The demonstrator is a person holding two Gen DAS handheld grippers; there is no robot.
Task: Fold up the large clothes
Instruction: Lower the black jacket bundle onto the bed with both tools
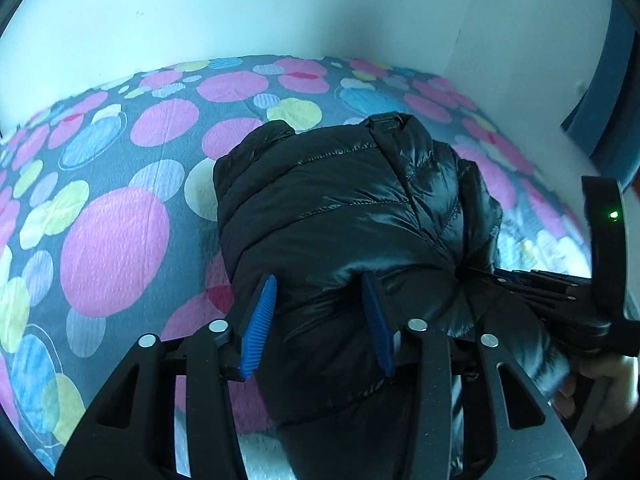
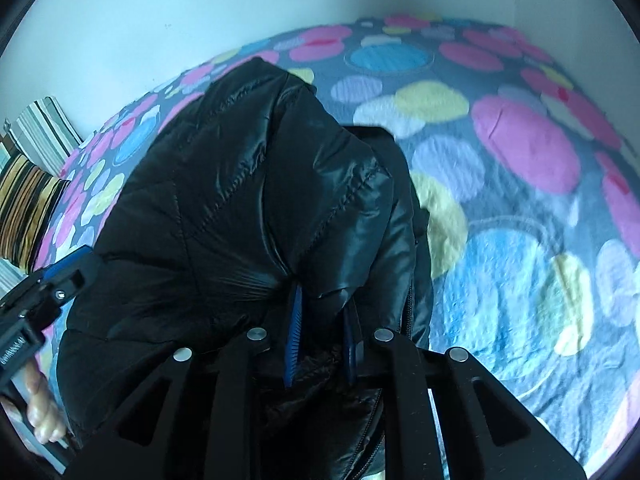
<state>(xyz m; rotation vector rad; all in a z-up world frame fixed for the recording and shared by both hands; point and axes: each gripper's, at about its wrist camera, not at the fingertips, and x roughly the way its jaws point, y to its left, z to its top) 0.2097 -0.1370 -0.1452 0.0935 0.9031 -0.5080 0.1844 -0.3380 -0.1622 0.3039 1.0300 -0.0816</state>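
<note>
A shiny black quilted puffer jacket (image 1: 352,208) lies bunched on the spotted bedspread (image 1: 116,248), its collar end pointing away. My left gripper (image 1: 320,322) straddles a puffed fold at the near end. Both blue pads (image 1: 260,320) show their ribbed faces, and the fabric sits between them without being squeezed. In the right wrist view the jacket (image 2: 224,200) fills the centre and my right gripper (image 2: 322,340) is shut on a pinch of its fabric, with the pads close together. Each gripper also shows at the other view's edge: right gripper (image 1: 560,292), left gripper (image 2: 48,280).
The bed's grey cover with pink, blue and yellow circles (image 2: 520,240) spreads all around the jacket. A white wall (image 1: 280,8) stands behind the bed. Striped pillows (image 2: 28,196) lie at the far left. A person's hand (image 2: 40,412) holds the left gripper's handle.
</note>
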